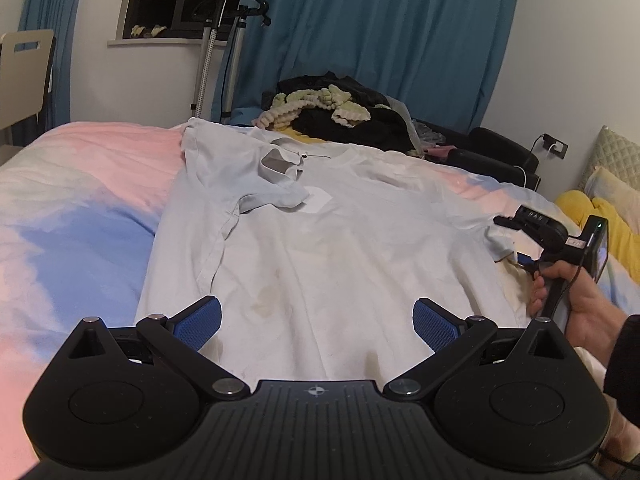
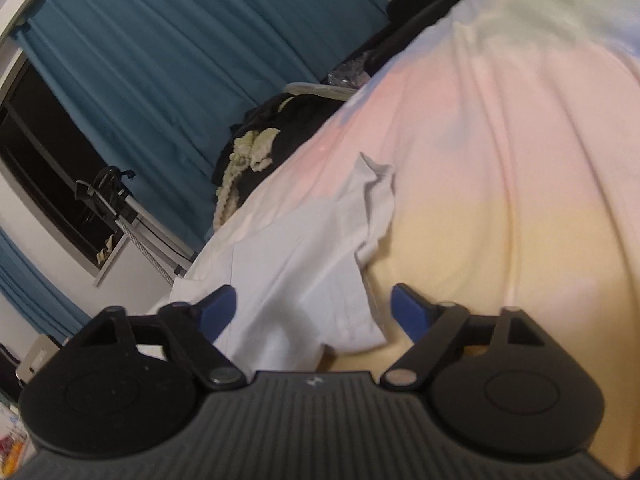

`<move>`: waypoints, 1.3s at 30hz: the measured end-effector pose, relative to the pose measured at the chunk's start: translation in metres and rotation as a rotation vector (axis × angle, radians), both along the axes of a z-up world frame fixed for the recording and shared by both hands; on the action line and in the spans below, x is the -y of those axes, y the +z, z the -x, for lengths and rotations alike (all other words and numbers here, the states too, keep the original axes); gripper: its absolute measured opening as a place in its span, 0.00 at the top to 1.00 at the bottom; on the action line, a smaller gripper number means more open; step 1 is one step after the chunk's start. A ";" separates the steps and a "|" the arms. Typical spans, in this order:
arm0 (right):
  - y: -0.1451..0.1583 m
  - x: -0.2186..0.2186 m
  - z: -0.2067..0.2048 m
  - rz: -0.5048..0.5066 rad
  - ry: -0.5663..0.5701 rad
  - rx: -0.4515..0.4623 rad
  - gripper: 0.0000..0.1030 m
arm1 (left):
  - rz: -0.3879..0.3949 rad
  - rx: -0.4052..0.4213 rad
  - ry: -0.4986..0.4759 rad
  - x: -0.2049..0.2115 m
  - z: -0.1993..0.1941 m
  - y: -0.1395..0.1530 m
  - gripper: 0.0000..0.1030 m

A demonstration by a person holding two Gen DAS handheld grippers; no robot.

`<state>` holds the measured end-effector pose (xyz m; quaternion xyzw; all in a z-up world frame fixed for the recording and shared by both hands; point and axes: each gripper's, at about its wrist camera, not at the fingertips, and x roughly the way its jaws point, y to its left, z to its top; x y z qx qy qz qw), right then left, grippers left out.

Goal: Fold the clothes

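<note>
Bed (image 1: 80,184), pastel pink/blue/yellow cover, fills both views. White t-shirt (image 1: 320,248) is spread on it, hem toward the left gripper, collar at the far end w/ a white tag on the chest. Far-left sleeve (image 1: 276,184) is already flopped inward over the chest, bunched, not flat. Right sleeve (image 2: 360,216) lies out over the cover, tip curled up.

Behind the shirt: dark clothes pile (image 1: 352,112) w/ pale knit bits, blue curtains (image 1: 380,32), yellow cushion (image 1: 616,232) at the right edge.

Left gripper (image 1: 316,322) hovers over the hem area, jaws spread wide, nothing between the blue pads (image 1: 202,322). Right gripper (image 2: 312,308) is also spread wide, right above the shirt's right side near the sleeve seam; cloth sits between the pads but isn't pinched. In the left view the right hand (image 1: 576,304) holds that tool at the shirt's right edge.

Judgement: step in hand = grab the right side for a lengthwise fold, approx. early in the task. To do it well:
- pinch 1 layer edge only, near the shoulder/sleeve seam, not the bedcover under it
- left gripper takes the hem on the same side, so both ends lift together
- carry the edge in parallel to the side seam, lay the sleeve flat
- smooth the bunched left sleeve before stacking more on top

Risk: thin cloth slips, or cover gets caught w/ it.
</note>
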<state>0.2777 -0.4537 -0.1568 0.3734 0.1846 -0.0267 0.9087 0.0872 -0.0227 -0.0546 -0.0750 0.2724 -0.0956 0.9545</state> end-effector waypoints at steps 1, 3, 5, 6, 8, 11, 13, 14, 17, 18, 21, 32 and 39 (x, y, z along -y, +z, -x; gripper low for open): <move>0.001 -0.003 -0.005 0.021 0.010 -0.009 0.50 | 0.009 0.001 0.004 -0.001 -0.002 0.001 0.01; 0.005 -0.010 -0.016 0.068 0.033 -0.032 0.75 | 0.031 0.005 0.014 -0.006 -0.004 0.003 0.01; 0.020 -0.025 -0.021 0.175 0.042 -0.004 0.84 | 0.063 0.001 0.029 -0.013 -0.006 0.004 0.01; 0.028 -0.033 -0.023 0.233 0.045 0.014 0.85 | 0.081 -0.002 0.036 -0.017 -0.008 0.005 0.01; 0.041 -0.064 -0.032 0.312 0.099 0.039 0.87 | 0.123 -0.012 0.058 -0.026 -0.010 0.005 0.01; 0.060 -0.113 -0.045 0.422 0.192 0.075 0.88 | 0.200 -0.038 0.092 -0.041 -0.014 0.002 0.01; 0.072 -0.145 -0.054 0.495 0.255 0.099 0.88 | 0.246 -0.059 0.123 -0.052 -0.018 0.000 0.01; 0.078 -0.161 -0.059 0.531 0.286 0.111 0.88 | 0.265 -0.063 0.138 -0.057 -0.019 -0.001 0.01; 0.079 -0.219 -0.072 0.639 0.406 0.102 0.88 | 0.291 -0.061 0.187 -0.072 -0.023 -0.005 0.01; 0.072 -0.239 -0.076 0.675 0.450 0.082 0.88 | 0.294 -0.059 0.202 -0.076 -0.024 -0.006 0.01; 0.046 -0.283 -0.086 0.734 0.540 0.000 0.82 | 0.298 -0.061 0.218 -0.085 -0.027 -0.010 0.01; 0.085 -0.269 -0.022 0.665 0.553 0.045 0.60 | 0.225 -0.016 0.189 -0.077 -0.033 -0.011 0.01; 0.133 -0.212 0.086 0.554 0.457 0.041 0.59 | 0.154 0.027 0.126 -0.054 -0.014 -0.004 0.01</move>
